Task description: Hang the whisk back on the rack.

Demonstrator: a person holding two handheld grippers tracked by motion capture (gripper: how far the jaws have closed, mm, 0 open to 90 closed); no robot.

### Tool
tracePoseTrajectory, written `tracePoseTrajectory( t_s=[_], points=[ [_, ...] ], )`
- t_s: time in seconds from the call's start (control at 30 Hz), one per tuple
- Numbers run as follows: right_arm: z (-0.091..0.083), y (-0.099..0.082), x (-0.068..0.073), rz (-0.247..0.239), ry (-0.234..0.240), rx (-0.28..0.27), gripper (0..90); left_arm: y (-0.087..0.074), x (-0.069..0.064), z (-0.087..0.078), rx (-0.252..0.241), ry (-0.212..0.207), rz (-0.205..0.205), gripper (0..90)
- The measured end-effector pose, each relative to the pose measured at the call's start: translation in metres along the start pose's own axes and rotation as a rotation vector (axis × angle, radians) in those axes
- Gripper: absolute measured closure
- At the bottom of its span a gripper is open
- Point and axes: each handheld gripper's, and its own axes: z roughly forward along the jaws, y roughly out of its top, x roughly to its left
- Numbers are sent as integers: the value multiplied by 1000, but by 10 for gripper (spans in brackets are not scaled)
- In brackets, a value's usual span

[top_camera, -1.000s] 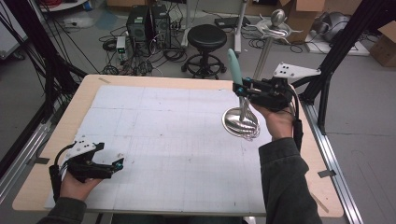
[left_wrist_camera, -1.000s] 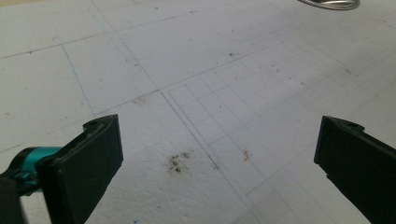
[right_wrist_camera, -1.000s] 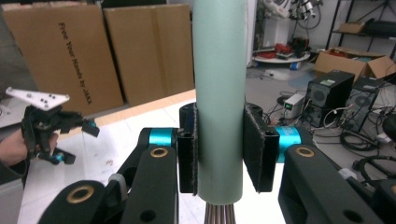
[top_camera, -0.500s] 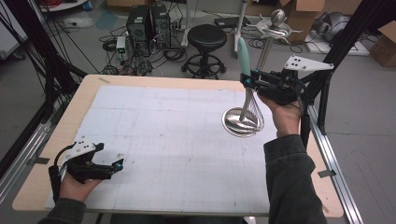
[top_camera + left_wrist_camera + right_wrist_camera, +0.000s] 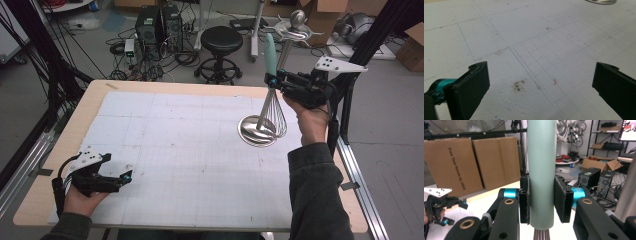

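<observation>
A whisk with a pale green handle [image 5: 270,56] and steel wires [image 5: 276,121] hangs upright above a shallow steel bowl [image 5: 250,135] at the table's right. My right gripper [image 5: 272,80] is shut on the whisk handle [image 5: 541,172], its black pads [image 5: 559,198] pressed on both sides. The wire head is lifted just over the bowl's right rim. Near the front left corner my left gripper [image 5: 125,177] rests low on the white mat, open, with only bare mat between its jaws [image 5: 536,82]. The bowl's rim [image 5: 602,1] peeks in at the top of the left gripper view.
The white gridded mat [image 5: 190,150] covers most of the wooden table [image 5: 75,130]. Behind the table stand a black stool [image 5: 221,42], computer cases [image 5: 160,25] and cables on the floor. A black frame post [image 5: 350,100] rises at the right edge.
My right gripper has lifted the whisk up and to the right, out of the bowl. The left gripper has stayed put.
</observation>
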Motion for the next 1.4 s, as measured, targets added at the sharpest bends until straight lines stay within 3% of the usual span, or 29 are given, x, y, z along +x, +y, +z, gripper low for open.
tracePoseTrajectory(
  t_s=[1.0, 1.4],
  points=[
    [-10, -4, -10, 48, -31, -7, 690, 0, -1, -1, -5, 3, 0, 17],
    [-10, -6, -12, 45, -34, -15, 689, 0, -1, -2, -6, 4, 2, 17]
  ],
)
